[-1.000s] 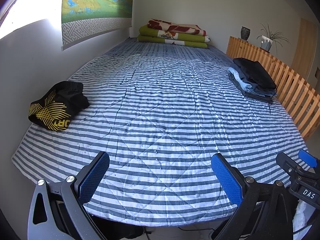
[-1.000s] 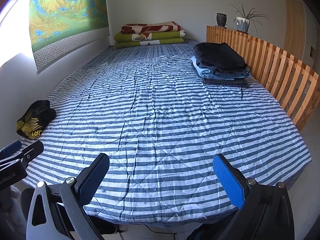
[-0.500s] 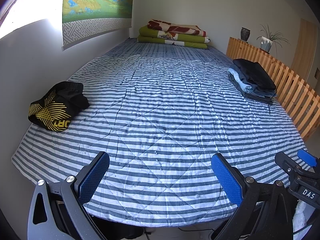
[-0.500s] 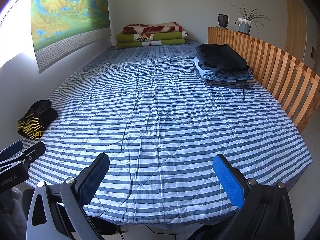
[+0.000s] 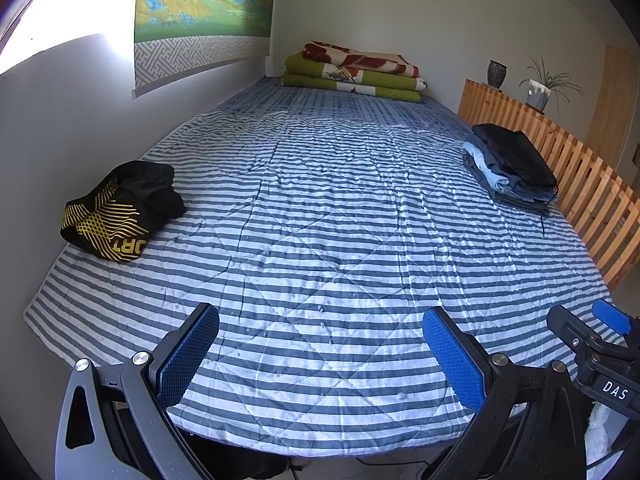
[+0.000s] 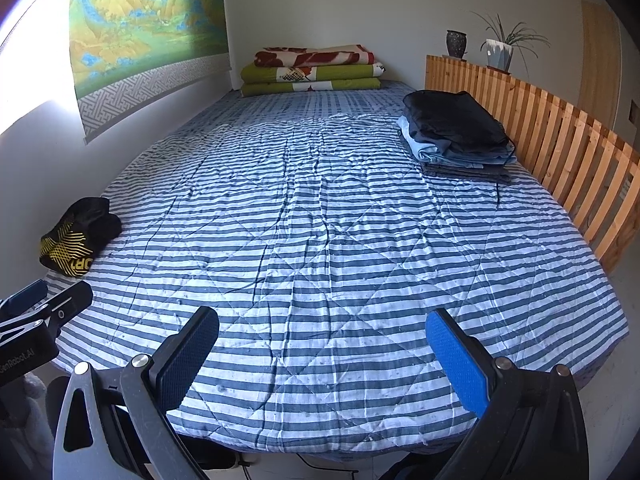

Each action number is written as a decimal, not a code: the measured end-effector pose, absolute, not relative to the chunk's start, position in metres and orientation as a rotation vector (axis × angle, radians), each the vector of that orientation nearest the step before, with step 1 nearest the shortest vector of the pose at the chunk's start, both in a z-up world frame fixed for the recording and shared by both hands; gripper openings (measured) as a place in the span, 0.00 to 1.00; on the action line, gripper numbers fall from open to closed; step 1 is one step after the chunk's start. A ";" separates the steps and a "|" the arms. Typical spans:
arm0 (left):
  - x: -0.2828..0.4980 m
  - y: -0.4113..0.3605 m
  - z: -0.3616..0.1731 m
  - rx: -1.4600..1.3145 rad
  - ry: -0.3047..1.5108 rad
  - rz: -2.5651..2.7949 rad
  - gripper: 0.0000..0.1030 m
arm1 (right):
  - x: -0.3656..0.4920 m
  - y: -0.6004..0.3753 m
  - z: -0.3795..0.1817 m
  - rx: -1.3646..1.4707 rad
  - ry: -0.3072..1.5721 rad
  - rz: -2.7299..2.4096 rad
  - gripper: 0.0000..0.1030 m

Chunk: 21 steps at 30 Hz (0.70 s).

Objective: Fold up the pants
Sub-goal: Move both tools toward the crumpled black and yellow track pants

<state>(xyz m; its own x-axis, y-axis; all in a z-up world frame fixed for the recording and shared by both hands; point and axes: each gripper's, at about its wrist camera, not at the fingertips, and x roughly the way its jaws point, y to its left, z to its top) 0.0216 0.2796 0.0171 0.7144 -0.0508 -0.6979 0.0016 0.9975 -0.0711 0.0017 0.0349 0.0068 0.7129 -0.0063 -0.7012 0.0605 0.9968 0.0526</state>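
Left wrist view: the left gripper (image 5: 320,356) hangs empty, fingers spread, over the bed's (image 5: 320,240) near edge; crumpled pants (image 5: 120,210) lie unfolded by the left edge.

Right wrist view: the right gripper (image 6: 324,356) is likewise spread and empty; a folded stack (image 6: 456,136) sits at the right edge.

Crumpled pants (image 5: 120,212) at bed's (image 5: 320,240) left edge, folded clothes stack (image 5: 510,168) far right, blankets (image 5: 352,72) behind.

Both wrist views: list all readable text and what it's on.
"ORT", partly hidden by a fold: on the black and yellow shorts.
"DAS": on the right gripper, seen from the left wrist view.
"enRobot.AI", cut off at the frame edge: on the left gripper, seen from the right wrist view.
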 end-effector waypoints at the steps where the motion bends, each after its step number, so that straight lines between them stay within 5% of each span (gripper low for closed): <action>1: 0.022 0.282 0.017 -0.069 0.774 -0.025 1.00 | 0.002 0.036 0.007 0.073 0.776 -0.033 0.99; 21: 0.040 0.365 0.020 -0.143 0.741 0.157 1.00 | 0.055 0.110 0.028 0.003 0.732 0.218 0.99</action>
